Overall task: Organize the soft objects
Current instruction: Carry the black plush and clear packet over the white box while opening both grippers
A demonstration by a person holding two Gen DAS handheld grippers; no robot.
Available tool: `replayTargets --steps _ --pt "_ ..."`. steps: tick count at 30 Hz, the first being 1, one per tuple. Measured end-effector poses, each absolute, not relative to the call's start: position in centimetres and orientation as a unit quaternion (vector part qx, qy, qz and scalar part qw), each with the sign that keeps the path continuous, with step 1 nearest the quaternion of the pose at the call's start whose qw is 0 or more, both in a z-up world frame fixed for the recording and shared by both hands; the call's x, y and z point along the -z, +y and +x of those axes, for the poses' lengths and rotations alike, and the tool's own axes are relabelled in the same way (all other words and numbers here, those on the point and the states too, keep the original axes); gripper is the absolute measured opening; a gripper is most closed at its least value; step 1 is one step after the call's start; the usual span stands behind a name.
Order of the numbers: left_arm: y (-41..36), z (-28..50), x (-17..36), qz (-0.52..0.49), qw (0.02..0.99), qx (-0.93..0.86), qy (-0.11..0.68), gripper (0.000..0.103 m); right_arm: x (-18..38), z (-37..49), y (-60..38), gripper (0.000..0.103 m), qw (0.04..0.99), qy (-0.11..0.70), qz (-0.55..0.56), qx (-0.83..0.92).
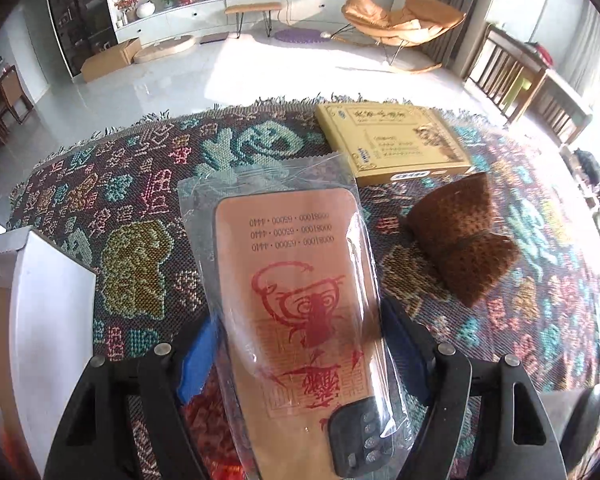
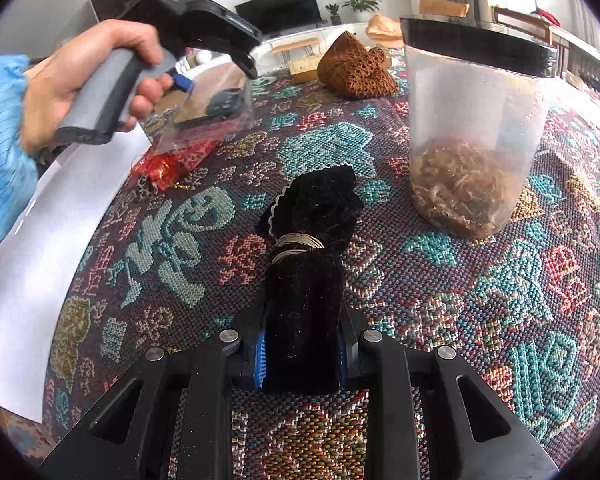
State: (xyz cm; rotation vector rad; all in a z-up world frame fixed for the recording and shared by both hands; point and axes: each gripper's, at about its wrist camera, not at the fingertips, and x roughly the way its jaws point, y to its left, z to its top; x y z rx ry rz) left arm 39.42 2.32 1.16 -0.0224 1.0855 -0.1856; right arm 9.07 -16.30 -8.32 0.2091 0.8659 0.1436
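Note:
A clear plastic packet point(image 1: 296, 280) with a tan card printed in red and a small black part inside sticks forward between my left gripper's point(image 1: 300, 344) fingers, which are shut on its edges. The right wrist view shows this packet point(image 2: 216, 112) held above a red patterned pouch point(image 2: 168, 164) on the cloth. My right gripper point(image 2: 300, 360) is shut on a black velvet pouch point(image 2: 312, 240) tied with tan string, its frilled top pointing away from me. A brown knit pouch point(image 1: 460, 236) lies on the cloth to the right of the packet.
A woven patterned cloth point(image 2: 460, 300) covers the table. A yellow flat box point(image 1: 392, 140) lies at the far edge. A clear tub point(image 2: 472, 120) with a black rim holds tan fibres. A white box point(image 1: 52, 320) sits at the left edge. A hand point(image 2: 80, 80) holds the left gripper.

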Motion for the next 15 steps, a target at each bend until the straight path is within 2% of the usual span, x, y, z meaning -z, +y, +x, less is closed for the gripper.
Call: replayTargets --steps 4,8,15 --pt "6.3 31.2 -7.5 -0.025 0.870 0.145 0.471 0.076 7.3 8.1 -16.9 0.027 0.906 0.401 0.118 -0.071" --pt "12.6 23.0 -11.0 -0.038 0.879 0.161 0.447 0.076 6.0 6.6 -16.4 0.027 0.908 0.393 0.123 -0.079" --pt "25.3 13.2 -9.9 -0.040 0.896 0.076 0.436 0.076 0.4 4.7 -11.2 0.027 0.911 0.376 0.102 -0.136"
